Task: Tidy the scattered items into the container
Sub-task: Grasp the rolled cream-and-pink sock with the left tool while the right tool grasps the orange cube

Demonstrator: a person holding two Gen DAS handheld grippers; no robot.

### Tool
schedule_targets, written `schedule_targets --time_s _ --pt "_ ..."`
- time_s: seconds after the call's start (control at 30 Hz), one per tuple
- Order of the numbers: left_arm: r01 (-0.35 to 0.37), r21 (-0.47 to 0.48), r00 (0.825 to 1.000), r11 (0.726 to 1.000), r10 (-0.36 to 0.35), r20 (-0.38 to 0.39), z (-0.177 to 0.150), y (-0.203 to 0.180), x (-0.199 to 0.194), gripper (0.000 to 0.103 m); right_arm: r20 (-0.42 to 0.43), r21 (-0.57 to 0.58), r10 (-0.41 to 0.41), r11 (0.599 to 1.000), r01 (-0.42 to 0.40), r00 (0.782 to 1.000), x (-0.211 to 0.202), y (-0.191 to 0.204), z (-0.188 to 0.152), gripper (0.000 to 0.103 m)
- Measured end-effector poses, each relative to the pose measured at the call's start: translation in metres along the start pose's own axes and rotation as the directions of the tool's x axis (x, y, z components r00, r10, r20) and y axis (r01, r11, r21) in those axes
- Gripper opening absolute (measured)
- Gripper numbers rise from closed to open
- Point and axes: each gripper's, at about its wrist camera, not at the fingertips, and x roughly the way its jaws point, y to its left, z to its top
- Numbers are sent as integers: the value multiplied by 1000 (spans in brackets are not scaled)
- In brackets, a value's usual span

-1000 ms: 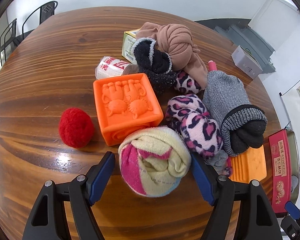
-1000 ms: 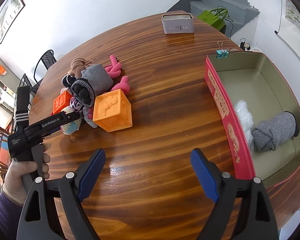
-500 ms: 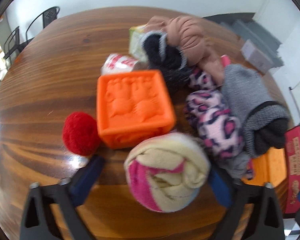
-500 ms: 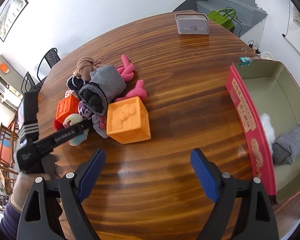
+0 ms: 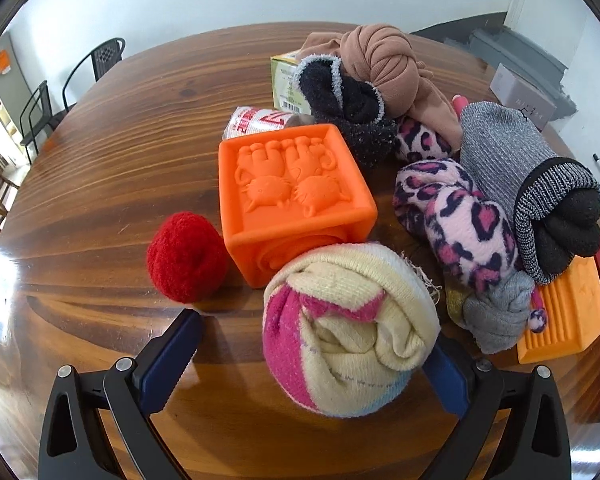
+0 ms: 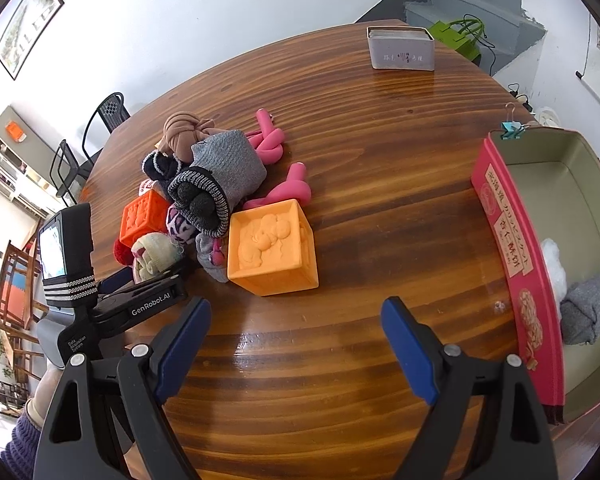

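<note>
Socks and toys lie in 1 heap on the wooden table [image 6: 340, 152]. Nearest, the left gripper [image 5: 312, 360] has just opened its jaws wide around the cream-pink sock roll [image 5: 348, 328], pads apart from it. Behind stand the rubbery orange cube [image 5: 292, 188] and fuzzy red pompom [image 5: 184, 256]. The right gripper [image 6: 296, 344] gapes empty over bare wood. The red container [image 6: 508, 248] sits at the table's right edge.

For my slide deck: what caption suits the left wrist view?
Open left gripper straddling a rolled cream-and-pink sock beside an orange cube.
</note>
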Motion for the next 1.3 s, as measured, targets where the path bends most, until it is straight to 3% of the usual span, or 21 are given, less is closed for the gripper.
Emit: schedule_targets --time_s 0.13,0.33,0.4,0.6,0.93,1.3 --pt "119 -37 993 992 -118 17 -2 -1 -9 103 2 7 2 1000 -2 1000 0 -3 1 89" --pt "173 -10 984 985 -173 31 5 -11 -14 103 -1 14 2 1000 -2 1000 1 -6 3 89" --pt "186 -20 982 982 -185 23 8 -8 -12 98 0 12 2 1000 -1 1000 1 -6 3 89" --pt "164 5 986 986 -164 -2 14 -12 -5 70 -3 12 -1 1000 1 1000 2 -5 4 89" --pt "175 11 984 984 -175 -1 9 -7 -5 68 4 -12 -3 1000 3 1000 6 2 11 89" --pt "177 -40 983 983 -174 60 2 23 -40 68 -6 -76 -20 997 20 1000 40 18 32 89"
